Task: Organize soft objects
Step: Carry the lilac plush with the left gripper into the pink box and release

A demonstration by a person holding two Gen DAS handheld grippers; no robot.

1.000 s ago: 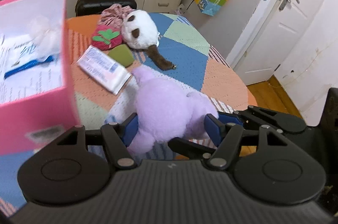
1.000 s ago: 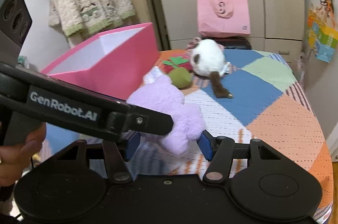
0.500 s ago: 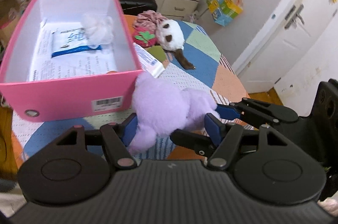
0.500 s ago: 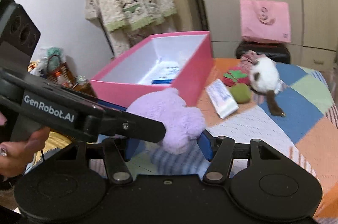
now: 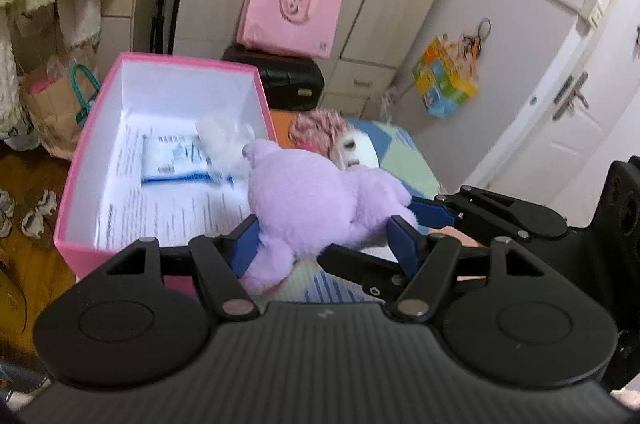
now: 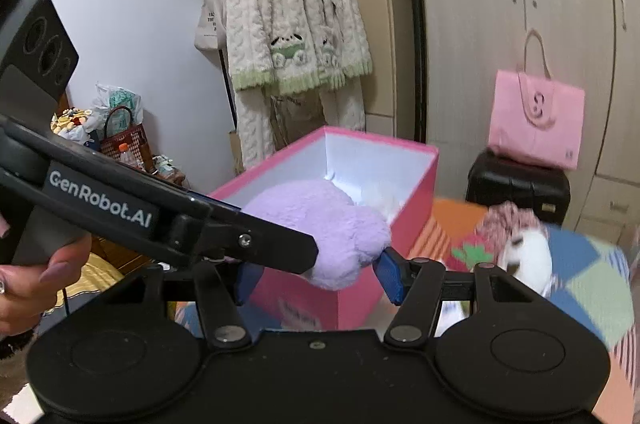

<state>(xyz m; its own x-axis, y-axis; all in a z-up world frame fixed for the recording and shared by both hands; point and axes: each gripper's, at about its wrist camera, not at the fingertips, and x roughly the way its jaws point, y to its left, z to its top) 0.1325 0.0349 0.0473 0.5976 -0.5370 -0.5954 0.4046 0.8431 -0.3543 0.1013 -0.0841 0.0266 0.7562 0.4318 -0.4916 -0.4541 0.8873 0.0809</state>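
Inside the pink box (image 5: pixel 80 160) I see printed sheets, a packet and, possibly, white fluff; both my left gripper (image 5: pixel 324 244) and right gripper (image 6: pixel 316 274) clamp the purple plush (image 5: pixel 316 200).

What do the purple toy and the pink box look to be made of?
Purple toy: plush fabric with a fuzzy matte pile, probably soft stuffing, since it bulges between the pads of both grippers. Pink box: looks like stiff paperboard, with thin straight walls, a matte pink outside and a plain white inside.
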